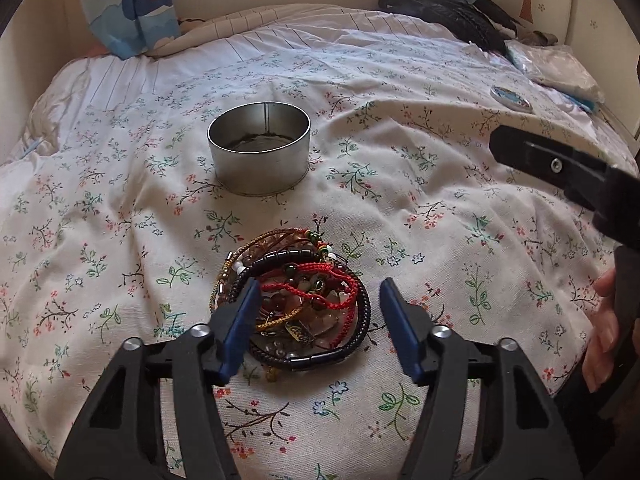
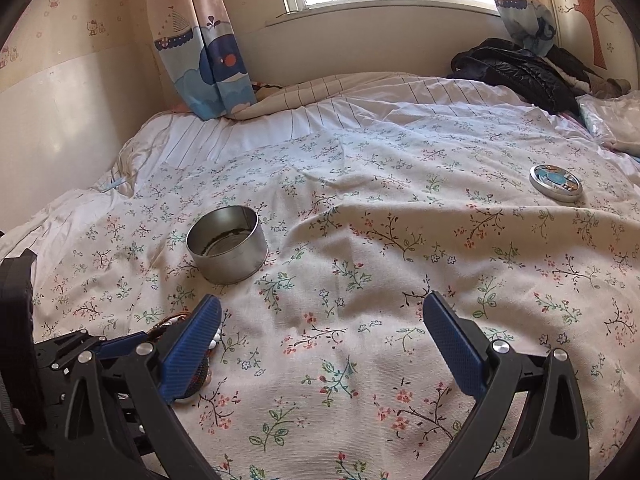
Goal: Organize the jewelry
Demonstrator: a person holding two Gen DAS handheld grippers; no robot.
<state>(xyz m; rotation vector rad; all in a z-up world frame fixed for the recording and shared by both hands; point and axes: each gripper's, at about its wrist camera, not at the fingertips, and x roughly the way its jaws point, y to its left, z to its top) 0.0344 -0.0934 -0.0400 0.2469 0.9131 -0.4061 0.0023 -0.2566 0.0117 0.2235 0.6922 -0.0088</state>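
Observation:
A pile of bracelets and bead strings (image 1: 296, 300), red, black and brown, lies on the floral bedspread (image 1: 400, 168). My left gripper (image 1: 316, 292) is open, its blue fingers either side of the pile, the left finger over its edge. An open round metal tin (image 1: 259, 148) stands beyond the pile; it also shows in the right wrist view (image 2: 227, 244). Its decorated lid (image 2: 555, 182) lies far right. My right gripper (image 2: 320, 312) is open and empty over bare bedspread, right of the pile, which its left finger mostly hides.
A black jacket (image 2: 516, 72) and a plastic bag (image 2: 612, 124) lie at the far right of the bed. Curtains (image 2: 200, 40) hang by the wall at the bed's far edge. The right gripper's body (image 1: 568, 172) and a hand show at the left view's right side.

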